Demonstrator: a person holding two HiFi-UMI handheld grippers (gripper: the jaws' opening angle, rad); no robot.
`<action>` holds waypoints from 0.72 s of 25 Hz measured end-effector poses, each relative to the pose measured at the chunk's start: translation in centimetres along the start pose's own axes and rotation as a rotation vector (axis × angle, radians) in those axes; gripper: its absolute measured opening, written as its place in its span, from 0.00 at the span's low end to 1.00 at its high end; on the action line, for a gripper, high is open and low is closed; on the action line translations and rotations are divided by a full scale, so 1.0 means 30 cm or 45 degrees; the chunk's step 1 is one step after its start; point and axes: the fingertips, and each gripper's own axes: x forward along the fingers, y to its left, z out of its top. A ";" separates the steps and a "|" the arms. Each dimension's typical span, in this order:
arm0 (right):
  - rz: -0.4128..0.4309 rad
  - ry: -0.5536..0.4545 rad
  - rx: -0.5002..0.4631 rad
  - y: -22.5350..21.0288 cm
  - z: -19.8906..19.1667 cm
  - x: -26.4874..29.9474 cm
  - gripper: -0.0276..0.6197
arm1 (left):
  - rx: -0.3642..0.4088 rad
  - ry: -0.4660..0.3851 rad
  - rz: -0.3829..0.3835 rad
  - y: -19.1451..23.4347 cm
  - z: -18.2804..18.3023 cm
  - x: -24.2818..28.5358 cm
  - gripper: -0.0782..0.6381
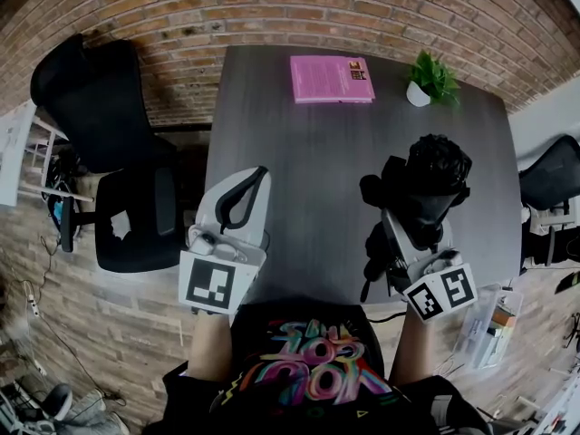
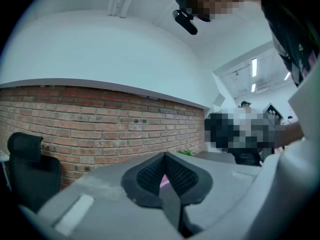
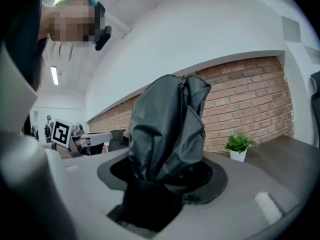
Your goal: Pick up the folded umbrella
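Observation:
The folded umbrella (image 1: pixel 437 165) is black and bunched, and it stands off the dark grey table (image 1: pixel 317 170) in my right gripper (image 1: pixel 410 214). Seen in the right gripper view, the umbrella (image 3: pixel 167 129) rises upright out of the right gripper (image 3: pixel 165 176), whose jaws are shut on its lower part. A dark strap or handle end hangs below on the left side in the head view. My left gripper (image 1: pixel 256 178) hovers over the table's left edge; in its own view the left gripper (image 2: pixel 164 176) is shut with nothing in it.
A pink book (image 1: pixel 332 79) and a small potted plant (image 1: pixel 431 78) lie at the table's far edge by the brick wall (image 1: pixel 272 7). A black office chair (image 1: pixel 100 107) stands left of the table, and another chair (image 1: pixel 553 175) stands to its right.

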 end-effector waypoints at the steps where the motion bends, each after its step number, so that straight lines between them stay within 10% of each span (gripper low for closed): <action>1: 0.000 -0.003 0.006 0.003 -0.001 0.002 0.45 | -0.003 -0.001 -0.001 0.000 0.000 -0.001 0.11; 18: 0.018 0.016 -0.049 0.045 0.002 0.021 0.45 | -0.018 0.004 -0.011 0.017 -0.004 0.003 0.11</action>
